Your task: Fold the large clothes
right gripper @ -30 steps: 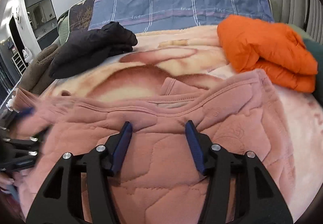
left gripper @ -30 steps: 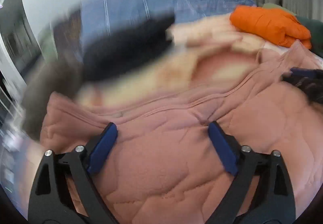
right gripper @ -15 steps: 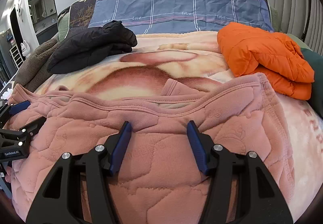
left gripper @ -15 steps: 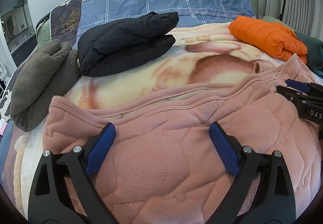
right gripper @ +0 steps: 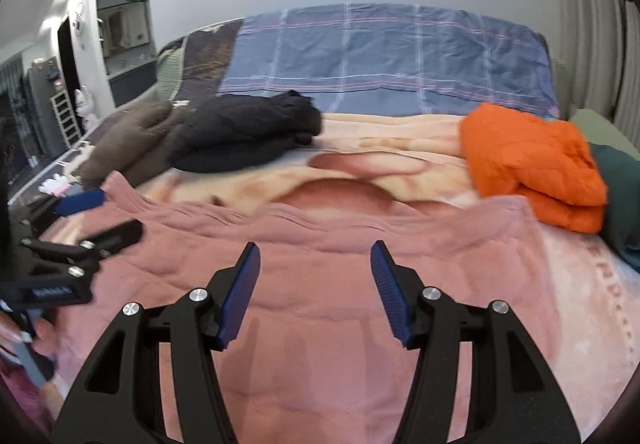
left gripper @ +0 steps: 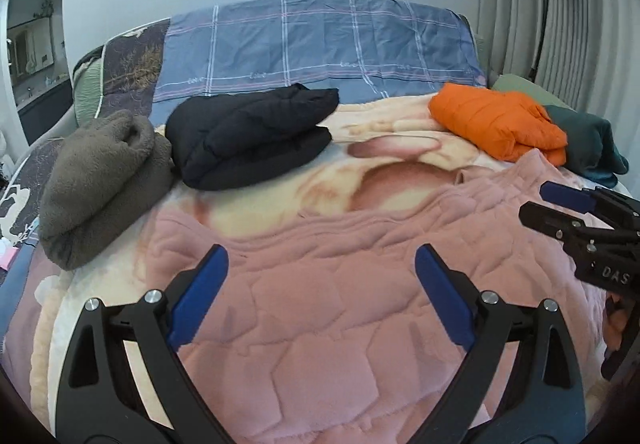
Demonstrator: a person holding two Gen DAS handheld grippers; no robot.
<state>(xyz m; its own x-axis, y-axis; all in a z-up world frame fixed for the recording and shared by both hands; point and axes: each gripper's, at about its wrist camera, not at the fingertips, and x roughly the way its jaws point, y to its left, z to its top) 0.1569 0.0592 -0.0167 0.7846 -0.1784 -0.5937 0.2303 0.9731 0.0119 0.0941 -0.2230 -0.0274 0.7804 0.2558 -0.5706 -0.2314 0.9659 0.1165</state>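
Two claws hang over a bed, both with their blue pads spread and nothing between them. The left claw [left gripper: 322, 260] stands wide at the bottom of its own view, above the pink quilted garment [left gripper: 340, 304] that fills the lower half of the frame. The right claw [right gripper: 316, 256] is set at a middling spread in the lower centre of its view, above the same pink quilted garment [right gripper: 340, 284]; neither pair of pads touches the cloth.

The garment lies spread flat on a cream and pink printed blanket [left gripper: 280, 188], its far edge running across the middle of both frames. Each claw shows up in the other's view: the right one at the right edge of the left view, the left one at the left edge of the right view, beside fingers [right gripper: 16, 332] of the person's hand.

Beyond the garment, in the upper half of the left view, lie folded pieces: a grey-brown fleece [left gripper: 100, 184] at the left, a black puffer jacket [left gripper: 252, 136] just beside it, an orange puffer jacket [left gripper: 496, 120] at the right, and a dark teal garment [left gripper: 592, 144] touching the orange one. A blue checked cover [left gripper: 320, 44] lies across the head of the bed under a pale wall.
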